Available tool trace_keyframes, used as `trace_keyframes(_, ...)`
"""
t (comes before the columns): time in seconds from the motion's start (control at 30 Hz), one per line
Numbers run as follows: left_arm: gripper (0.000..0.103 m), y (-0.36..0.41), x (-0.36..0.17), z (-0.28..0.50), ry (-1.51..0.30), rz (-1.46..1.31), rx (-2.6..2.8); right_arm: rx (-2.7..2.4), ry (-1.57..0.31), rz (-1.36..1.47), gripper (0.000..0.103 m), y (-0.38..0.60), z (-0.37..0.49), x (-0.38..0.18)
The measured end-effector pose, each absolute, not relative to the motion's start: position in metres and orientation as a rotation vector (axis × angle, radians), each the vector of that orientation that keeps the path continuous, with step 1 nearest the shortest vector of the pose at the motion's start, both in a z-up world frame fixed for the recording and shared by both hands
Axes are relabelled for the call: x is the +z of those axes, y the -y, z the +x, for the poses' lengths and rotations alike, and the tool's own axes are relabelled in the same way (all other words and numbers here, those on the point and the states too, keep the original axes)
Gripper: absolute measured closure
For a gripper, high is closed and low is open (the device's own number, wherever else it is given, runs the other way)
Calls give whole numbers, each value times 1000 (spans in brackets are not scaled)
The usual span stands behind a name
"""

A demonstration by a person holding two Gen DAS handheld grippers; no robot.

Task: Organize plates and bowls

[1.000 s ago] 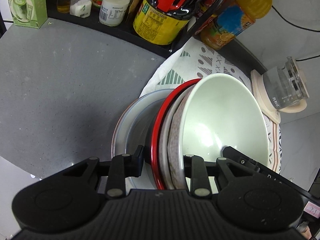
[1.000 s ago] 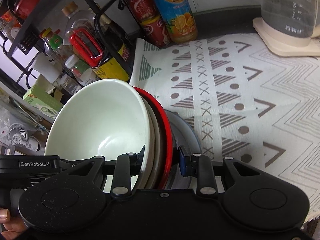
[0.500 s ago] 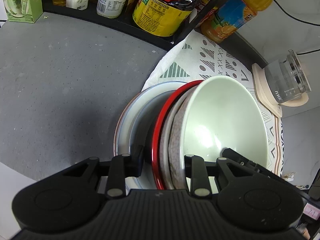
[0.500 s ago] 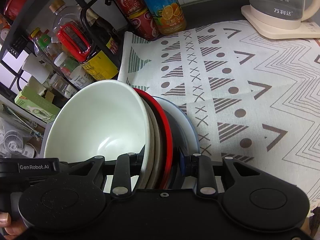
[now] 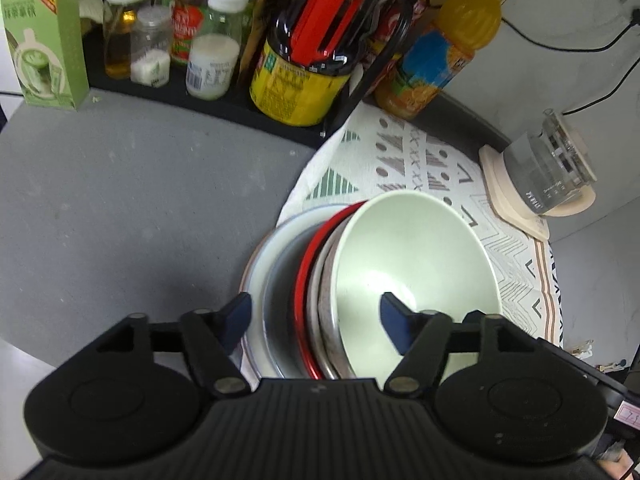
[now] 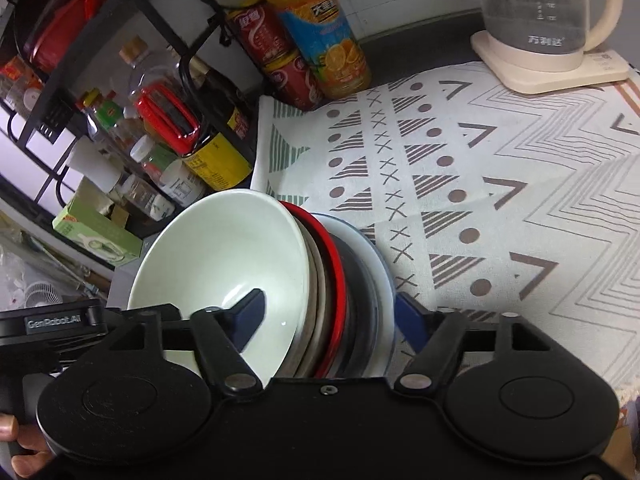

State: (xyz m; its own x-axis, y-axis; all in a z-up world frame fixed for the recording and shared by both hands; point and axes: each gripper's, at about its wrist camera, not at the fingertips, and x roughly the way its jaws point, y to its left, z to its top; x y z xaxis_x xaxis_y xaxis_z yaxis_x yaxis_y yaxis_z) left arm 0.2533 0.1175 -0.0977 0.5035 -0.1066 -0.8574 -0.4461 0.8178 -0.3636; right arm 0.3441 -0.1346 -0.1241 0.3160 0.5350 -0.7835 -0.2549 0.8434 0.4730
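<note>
A stack of dishes sits at the mat's left edge: a pale green bowl (image 5: 416, 264) on top, a speckled bowl (image 5: 326, 300), a red-rimmed plate (image 5: 304, 280) and a white plate (image 5: 264, 264) beneath. My left gripper (image 5: 316, 316) is open, its jaws spread on both sides of the stack's rim. My right gripper (image 6: 332, 312) is open too, one finger inside the green bowl (image 6: 224, 256), the other outside the white plate (image 6: 368, 248). The red-rimmed plate (image 6: 332, 256) shows between them.
A patterned mat (image 6: 500, 184) covers the counter's right part; grey countertop (image 5: 140, 208) lies left. A black rack with bottles and jars (image 5: 304, 60) stands behind. An orange juice bottle (image 6: 320, 32) and a glass kettle (image 6: 544, 20) stand at the back.
Both grippers have opened: their jaws were clamped on the stack's rim and now stand apart from it. The stack sits lower, on the mat's edge.
</note>
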Motion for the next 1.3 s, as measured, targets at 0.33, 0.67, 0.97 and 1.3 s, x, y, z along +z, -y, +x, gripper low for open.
trace_keyframes(0.33,17,-118,-78,240,-990,-512,160,441,-1074,278,12,135,315,-104)
trace_keyframes(0.67,17,-104,-57,227,-952,-463,121,357,-963,285,2,155,287,-71)
trace_keyframes(0.97,17,-85,-37,192,-918,-446,109,307,-873,270,0,188,250,-51)
trace_keyframes(1.3,17,-68,-20,136,-878,-415,90,269,-838,266,0,221,188,-42)
